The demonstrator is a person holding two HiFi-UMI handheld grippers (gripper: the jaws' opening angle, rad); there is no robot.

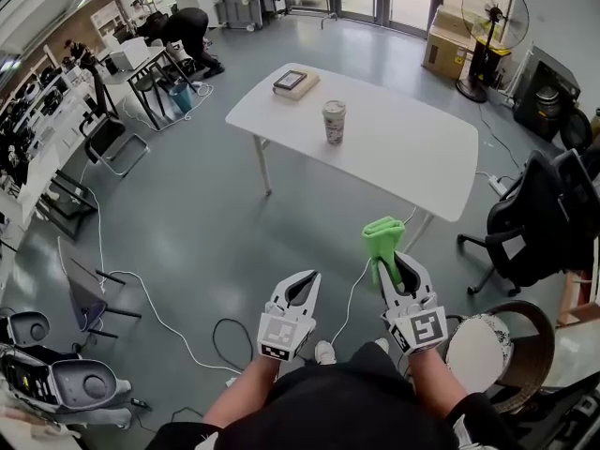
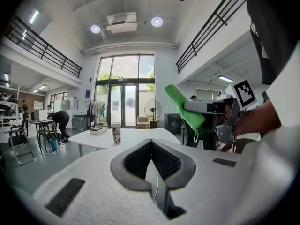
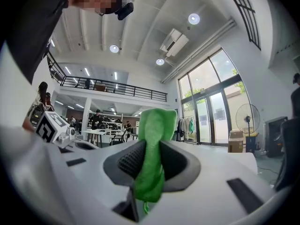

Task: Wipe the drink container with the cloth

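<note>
Two grippers show in the head view, both short of the white table on its near side, above the grey floor. The left gripper has its tips together with nothing between them. The right gripper is clamped on the green cloth, which sticks up past its tips toward the table's near edge. The drink container stands upright on the table, clear of both grippers, and a flat book-like thing lies at the table's far left corner.

From the left gripper view, the jaws meet at their tips and hold nothing. Beyond them the drink container stands on the table, and the cloth hangs from the right gripper, nearer than the table's right end.

From the right gripper view, the dark pads press the cloth from both sides, its folded top rising above them.
</note>
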